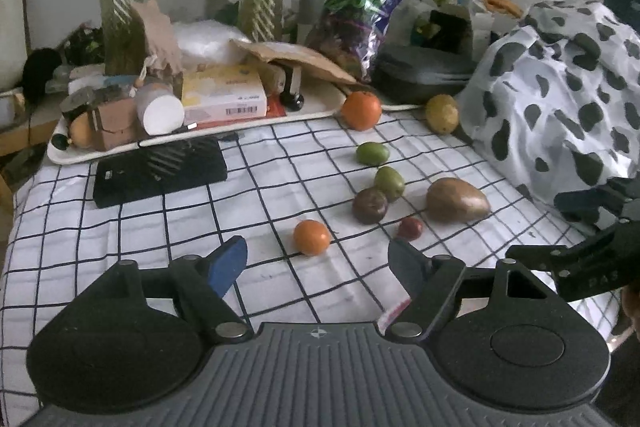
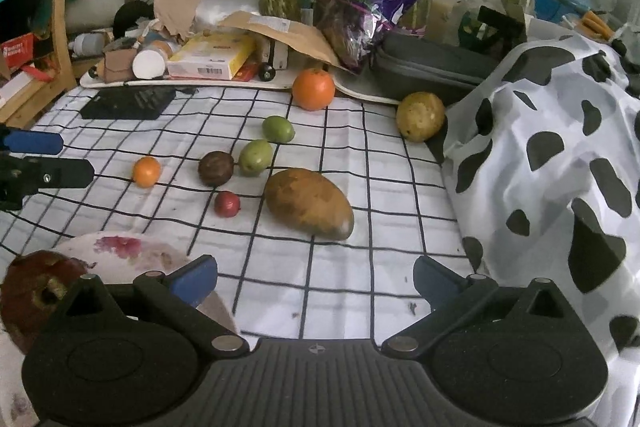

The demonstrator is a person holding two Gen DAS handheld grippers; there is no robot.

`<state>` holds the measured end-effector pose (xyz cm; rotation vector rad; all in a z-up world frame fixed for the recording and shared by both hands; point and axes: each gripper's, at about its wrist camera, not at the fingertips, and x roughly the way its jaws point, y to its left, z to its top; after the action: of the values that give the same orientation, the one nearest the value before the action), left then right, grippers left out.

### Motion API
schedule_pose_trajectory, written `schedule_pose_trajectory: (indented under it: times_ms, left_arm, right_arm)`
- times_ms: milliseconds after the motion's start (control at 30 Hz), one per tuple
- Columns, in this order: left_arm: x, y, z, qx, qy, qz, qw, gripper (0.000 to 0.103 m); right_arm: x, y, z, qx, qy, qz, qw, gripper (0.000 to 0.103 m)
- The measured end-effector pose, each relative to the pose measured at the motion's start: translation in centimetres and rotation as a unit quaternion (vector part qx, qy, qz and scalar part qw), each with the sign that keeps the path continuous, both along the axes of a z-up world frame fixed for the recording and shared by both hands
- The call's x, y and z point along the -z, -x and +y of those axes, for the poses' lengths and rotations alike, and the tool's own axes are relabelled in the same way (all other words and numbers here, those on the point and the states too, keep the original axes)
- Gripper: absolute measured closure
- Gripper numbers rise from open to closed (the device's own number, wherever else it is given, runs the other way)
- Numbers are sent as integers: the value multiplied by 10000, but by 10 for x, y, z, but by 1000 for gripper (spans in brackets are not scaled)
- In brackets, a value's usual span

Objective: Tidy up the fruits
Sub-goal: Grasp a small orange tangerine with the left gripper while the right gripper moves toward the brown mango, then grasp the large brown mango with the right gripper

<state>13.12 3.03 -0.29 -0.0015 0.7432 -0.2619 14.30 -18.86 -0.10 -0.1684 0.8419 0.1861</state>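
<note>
Fruits lie on a checked cloth: a small orange (image 1: 311,237) (image 2: 146,171), a dark purple fruit (image 1: 370,205) (image 2: 216,168), a small red fruit (image 1: 411,228) (image 2: 227,203), two green fruits (image 1: 372,153) (image 1: 389,183), a brown mango (image 1: 456,200) (image 2: 308,203), a large orange (image 1: 361,110) (image 2: 313,89) and a yellow fruit (image 1: 441,113) (image 2: 420,116). My left gripper (image 1: 318,263) is open and empty, just short of the small orange. My right gripper (image 2: 314,281) is open and empty, short of the mango. A stained white plate (image 2: 120,251) with a dark red fruit (image 2: 36,291) sits at my lower left.
A cluttered white tray (image 1: 120,151) with boxes and jars stands at the back. A black flat case (image 1: 160,171) lies before it. A cow-patterned cloth heap (image 1: 560,99) fills the right side. Plants, a purple bag (image 1: 360,19) and a grey case (image 1: 420,75) line the back.
</note>
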Motion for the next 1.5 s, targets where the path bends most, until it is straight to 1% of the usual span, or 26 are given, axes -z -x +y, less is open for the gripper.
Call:
schedule_pose_trajectory:
  times_ms: [33,67,200,333,367,400,633,700,767,900,1000,1100,1200,1233,1267,1367,1500]
  left_arm:
    - [2,-4,1,-1,-11,51,10000,37]
    - [3,-8,1,6,-14,115,9999,39]
    - [12,-24,2,97,13,391,9992,44]
    - [21,-39,1,199,1,574,9982,50]
    - [23,-43,0,229,32,622,9978,57]
    - [25,-47,0,264,52,676,9974,59]
    - [37,-64,-10,429,-151,818,9956,62]
    - [40,-68,-13,478,-221,838,9951,66]
    - [43,-70,-15,489,-293,871,9946,73]
    - [43,-71,-18,488,-376,789,9950,75]
    - [43,-72,-20,512,-405,739,9951,75]
    - [41,-73,-21,536,-397,690,9954,75]
    - [39,-72,-21,557,-389,643,9956,75]
    - [38,-72,-21,558,-387,631,9957,75]
    - [38,-73,-21,555,-378,620,9958,75]
    - [36,-73,-19,537,-352,597,9961,75]
    - [35,-74,-19,551,-329,587,9962,75]
  right_arm:
    - [1,-3,0,-6,27,5,10000,0]
    - [2,-6,0,-13,50,7,10000,0]
    - [4,-16,-1,-16,74,23,10000,0]
    - [5,-25,-3,-17,81,27,10000,0]
    - [5,-28,-4,-13,79,40,10000,0]
    - [6,-31,-4,-9,78,53,10000,0]
    - [10,-50,-7,-50,119,99,9999,0]
    - [11,-55,-7,-80,128,113,9998,0]
    - [13,-58,-7,-106,144,141,9997,0]
    - [18,-66,-6,-269,159,269,9991,0]
    - [23,-70,-1,-542,178,397,9976,0]
    - [29,-72,6,-775,309,453,9955,0]
    - [34,-78,11,-786,508,432,9947,1]
    - [35,-80,11,-762,567,428,9946,8]
    - [37,-82,11,-740,608,421,9945,11]
    - [37,-88,8,-733,459,416,9954,12]
    - [35,-96,5,-711,141,388,9966,25]
